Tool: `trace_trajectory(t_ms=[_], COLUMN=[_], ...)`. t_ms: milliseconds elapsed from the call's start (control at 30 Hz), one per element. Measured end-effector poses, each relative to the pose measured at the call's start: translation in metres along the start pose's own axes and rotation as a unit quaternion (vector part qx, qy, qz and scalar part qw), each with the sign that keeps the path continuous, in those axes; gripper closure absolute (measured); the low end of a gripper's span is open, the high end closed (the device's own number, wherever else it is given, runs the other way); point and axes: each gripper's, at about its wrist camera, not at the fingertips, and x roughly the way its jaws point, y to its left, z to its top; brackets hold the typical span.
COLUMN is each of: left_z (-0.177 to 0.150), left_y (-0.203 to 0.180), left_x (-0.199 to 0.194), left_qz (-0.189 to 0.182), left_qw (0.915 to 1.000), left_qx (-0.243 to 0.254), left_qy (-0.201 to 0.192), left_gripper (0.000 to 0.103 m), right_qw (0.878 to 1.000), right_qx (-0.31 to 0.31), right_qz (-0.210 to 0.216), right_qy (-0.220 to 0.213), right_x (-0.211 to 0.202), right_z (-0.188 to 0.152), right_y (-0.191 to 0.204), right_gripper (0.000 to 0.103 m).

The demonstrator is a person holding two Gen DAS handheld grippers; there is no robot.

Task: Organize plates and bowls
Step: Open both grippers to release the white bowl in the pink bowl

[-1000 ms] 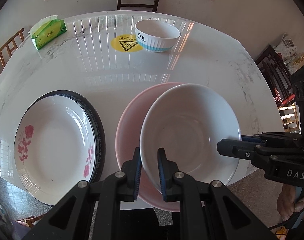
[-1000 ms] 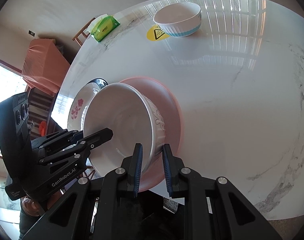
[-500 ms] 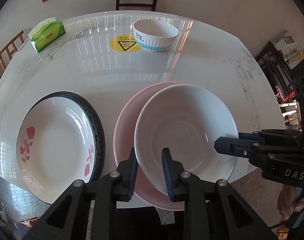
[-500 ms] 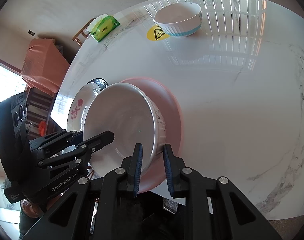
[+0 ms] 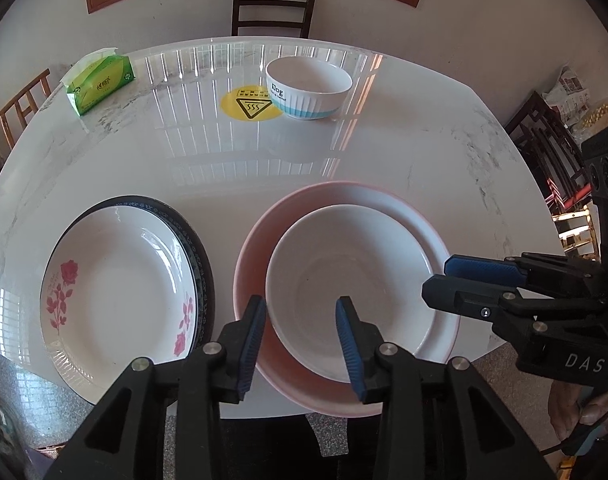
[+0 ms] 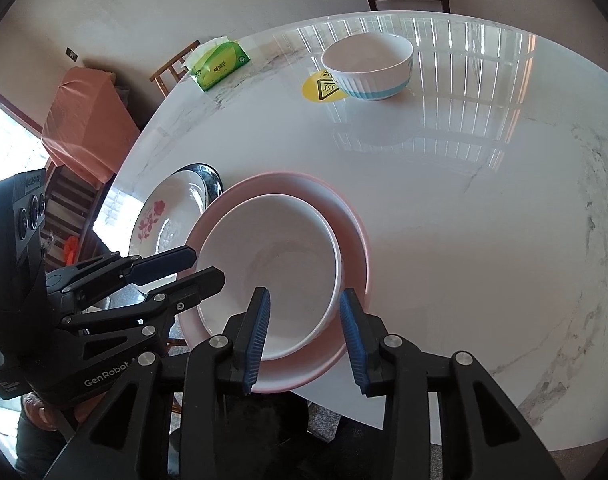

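Tools of both hands sit low at the near edge of the table [image 5: 443,152], each spread wide and gripping nothing. From its own camera the left tool [image 5: 300,336] points forward over the near-left rim of the white bowl [image 5: 343,276]; its blue pads straddle that rim with clear gaps on both sides, one pad over the pink bowl [image 5: 260,248] and one over the white bowl's inside. The right tool [image 6: 304,332] comes in from the bowl's right side, its pads likewise apart on either side of the near-right rim; in the left view it [image 5: 439,280] shows as two fingers stacked one above the other just off the bowl's right edge.

The white bowl sits upright, nested inside the larger pink bowl, close to the near table edge. Just left of them lies a rose plate [image 5: 116,292] stacked on a dark-rimmed plate [image 5: 200,256]. Far across the table stands a striped bowl [image 5: 307,86] beside a yellow sticker [image 5: 246,106], with a green tissue pack [image 5: 98,84] at the far left.
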Motion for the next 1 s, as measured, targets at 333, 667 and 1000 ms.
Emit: trace_trajectory(t_ms=[333,667,1000], left_z=[0.000,0.011,0.031], left_y=[-0.011,-0.022,-0.024], left_x=[-0.018,-0.019,-0.004], left_qz=[0.053,0.112,0.149], left_qw=[0.9958,0.9848,0.9772], left_qx=[0.039,0.077,0.093], left_qy=[-0.064,-0.108,-0.120], left_gripper=[0.064,0.060,0.059], right_qw=[0.998,0.997,0.996], right_qx=[-0.005,0.024,0.047], right_qz=[-0.010,-0.032,-0.030], right_qy=[-0.067,-0.071,-0.065], right_x=[-0.024,-0.016,0.002], right_z=[0.000,0.004,0.022], right_y=[-0.014,-0.049,-0.077], right_gripper=[0.053,0.044,0.038])
